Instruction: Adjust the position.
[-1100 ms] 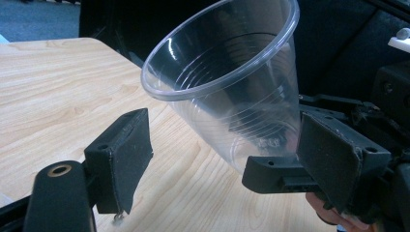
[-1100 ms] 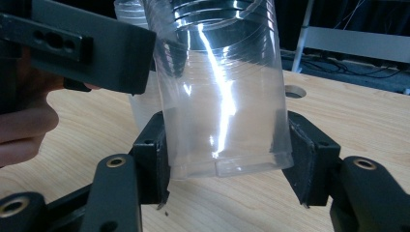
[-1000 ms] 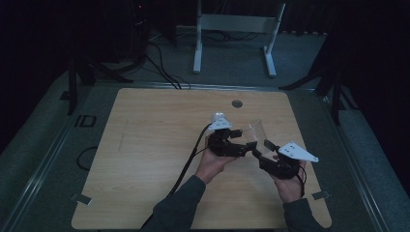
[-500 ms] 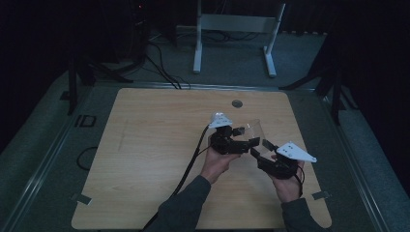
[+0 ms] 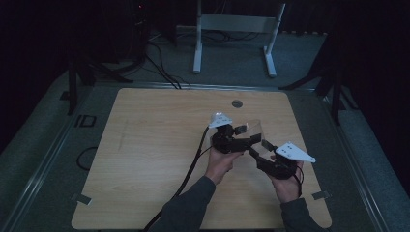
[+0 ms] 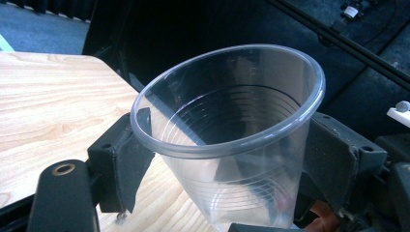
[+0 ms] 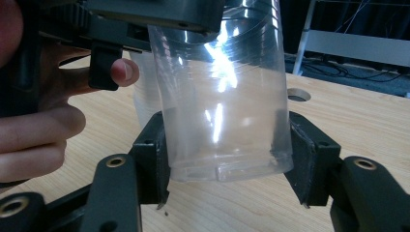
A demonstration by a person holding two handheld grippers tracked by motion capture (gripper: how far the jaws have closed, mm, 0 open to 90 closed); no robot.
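Because both grippers meet over the table (image 5: 145, 159), the cup (image 6: 232, 140) hangs between them: the right gripper (image 7: 227, 169) clamps its base, while the left gripper (image 5: 240, 143), jaws just closing, pinches its rim, likely to separate nested cups.

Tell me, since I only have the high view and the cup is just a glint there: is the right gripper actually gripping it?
Observer: Yes. In the right gripper view, the right gripper has both pads pressed on the base of the clear cup.
Operator: And the left one?
Observer: The left gripper has just been closing its jaws. The cup sits between them, just under its rim, and the pads look to be against its wall.
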